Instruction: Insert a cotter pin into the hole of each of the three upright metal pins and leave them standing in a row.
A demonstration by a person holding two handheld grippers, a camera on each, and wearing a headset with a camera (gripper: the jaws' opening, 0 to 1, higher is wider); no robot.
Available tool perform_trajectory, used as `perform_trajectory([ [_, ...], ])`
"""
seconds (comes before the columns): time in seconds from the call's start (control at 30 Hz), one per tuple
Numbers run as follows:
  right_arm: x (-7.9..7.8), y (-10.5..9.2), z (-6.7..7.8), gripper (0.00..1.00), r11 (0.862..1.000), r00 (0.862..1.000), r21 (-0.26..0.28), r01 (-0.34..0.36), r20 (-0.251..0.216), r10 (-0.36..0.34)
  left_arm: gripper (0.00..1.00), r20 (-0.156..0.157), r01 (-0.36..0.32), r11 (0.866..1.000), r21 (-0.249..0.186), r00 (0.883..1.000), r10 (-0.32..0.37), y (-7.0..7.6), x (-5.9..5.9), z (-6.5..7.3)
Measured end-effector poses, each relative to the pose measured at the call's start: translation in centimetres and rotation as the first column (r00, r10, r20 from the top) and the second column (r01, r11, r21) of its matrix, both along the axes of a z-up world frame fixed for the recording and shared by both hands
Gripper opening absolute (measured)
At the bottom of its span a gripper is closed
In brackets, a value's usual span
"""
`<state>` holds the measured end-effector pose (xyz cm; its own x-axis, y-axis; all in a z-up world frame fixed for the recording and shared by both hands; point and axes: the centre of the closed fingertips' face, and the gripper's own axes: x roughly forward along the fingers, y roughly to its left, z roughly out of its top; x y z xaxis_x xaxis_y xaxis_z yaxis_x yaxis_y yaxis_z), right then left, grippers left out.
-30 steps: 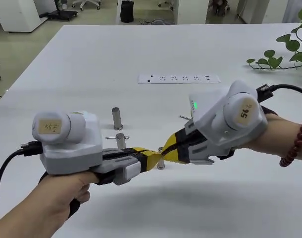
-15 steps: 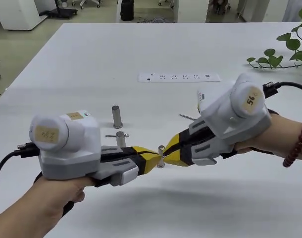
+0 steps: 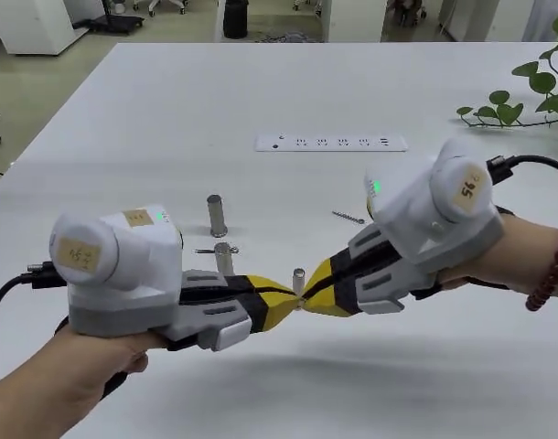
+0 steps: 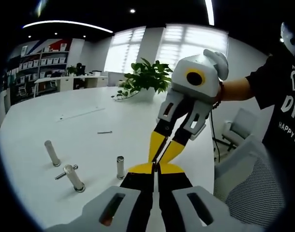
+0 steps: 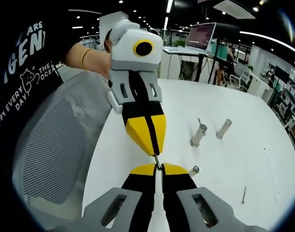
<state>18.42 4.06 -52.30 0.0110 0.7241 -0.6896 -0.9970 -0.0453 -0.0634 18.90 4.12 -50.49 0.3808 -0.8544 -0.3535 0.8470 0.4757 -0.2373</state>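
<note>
Three upright metal pins stand on the white table (image 3: 261,91). The far pin (image 3: 216,215) is bare. The middle pin (image 3: 223,257) has a cotter pin through its hole. The near pin (image 3: 298,277) is bare. Just in front of it my left gripper (image 3: 292,305) and right gripper (image 3: 305,303) meet tip to tip, both shut. In the right gripper view a thin cotter pin (image 5: 157,159) bridges the left gripper's tips and my right gripper (image 5: 158,168). The left gripper view shows my left gripper (image 4: 157,167) beside the near pin (image 4: 120,166). A loose cotter pin (image 3: 348,218) lies behind the right gripper.
A white power strip (image 3: 332,143) lies farther back on the table. A leafy plant (image 3: 526,96) trails at the far right edge. A mesh chair (image 5: 55,145) stands at the table's near side, with open floor beyond the far edge.
The right gripper has swung down and left, the left gripper has edged right, and their tips now touch in front of the near pin. The pins have not moved.
</note>
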Motion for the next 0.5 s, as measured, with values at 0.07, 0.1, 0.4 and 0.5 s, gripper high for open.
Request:
perform_trajectory([
  [0.07,-0.2,0.0,-0.1,0.0,1.0,1.0,-0.007,-0.009,-0.001,0.009,0.0,-0.003,0.006,1.0,0.003,1.0,-0.006,0.0,-0.1,-0.1],
  [0.1,-0.3,-0.1,-0.1,0.0,1.0,1.0,-0.012,-0.013,0.0,0.013,0.0,0.0,0.011,1.0,0.012,1.0,-0.011,0.0,-0.2,-0.2],
  [0.4,-0.6,-0.3,-0.6,0.0,0.995,0.997,-0.075,-0.062,0.033,0.065,0.0,0.049,0.039,0.995,0.092,0.998,-0.043,-0.4,-0.7,-1.1],
  [0.5,-0.7,-0.5,-0.8,0.0,0.992,0.996,-0.096,-0.078,0.043,0.082,0.0,0.065,0.042,0.992,0.118,0.997,-0.05,-0.5,-0.7,-1.5],
])
